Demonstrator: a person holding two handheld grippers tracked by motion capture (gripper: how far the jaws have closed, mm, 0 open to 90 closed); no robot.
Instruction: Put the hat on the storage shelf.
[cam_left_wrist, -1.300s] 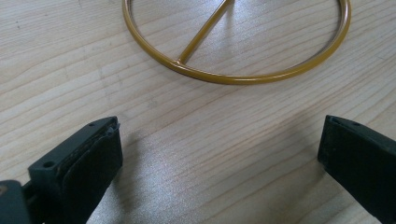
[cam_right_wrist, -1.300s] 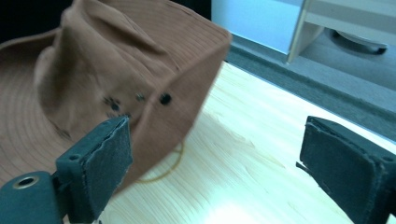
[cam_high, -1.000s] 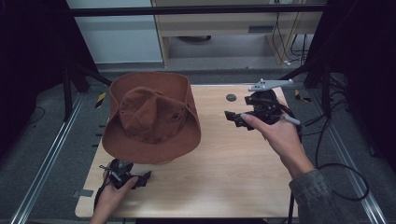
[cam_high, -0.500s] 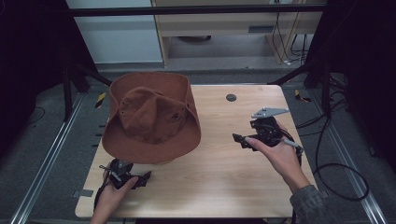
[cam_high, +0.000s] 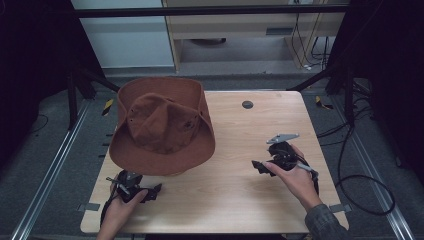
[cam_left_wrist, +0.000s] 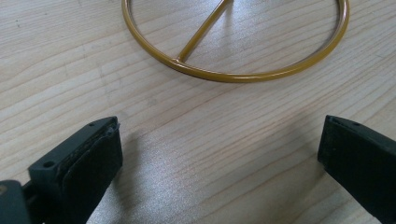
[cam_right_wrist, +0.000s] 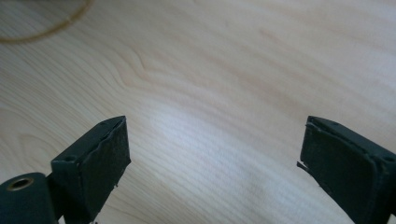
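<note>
The left gripper (cam_high: 150, 192) sits low over the bench (cam_high: 235, 200) near its front left corner, held by the person's left hand (cam_high: 122, 207), and its two black jaws stand wide apart with nothing between them. In the left gripper view the bare wood lies between the jaws, and just ahead of them a yellow metal ring (cam_left_wrist: 233, 74) rests flat on the bench, with a thin yellow bar running from its near rim toward the inside. The right gripper (cam_high: 261, 167) is over the right half of the bench, nearer to the front edge than to the back one, held by the right hand (cam_high: 295, 175); its jaws are also spread wide and hold nothing, and a grey three-cornered plate (cam_high: 282, 137) stands on top of it. In the right gripper view a blurred part of the ring (cam_right_wrist: 42, 25) shows at the far left. A brown wide-brimmed hat (cam_high: 160, 127) covers the back left part of the bench, its brim reaching past the left edge. A small dark round spot (cam_high: 247, 104) lies near the back edge.
</note>
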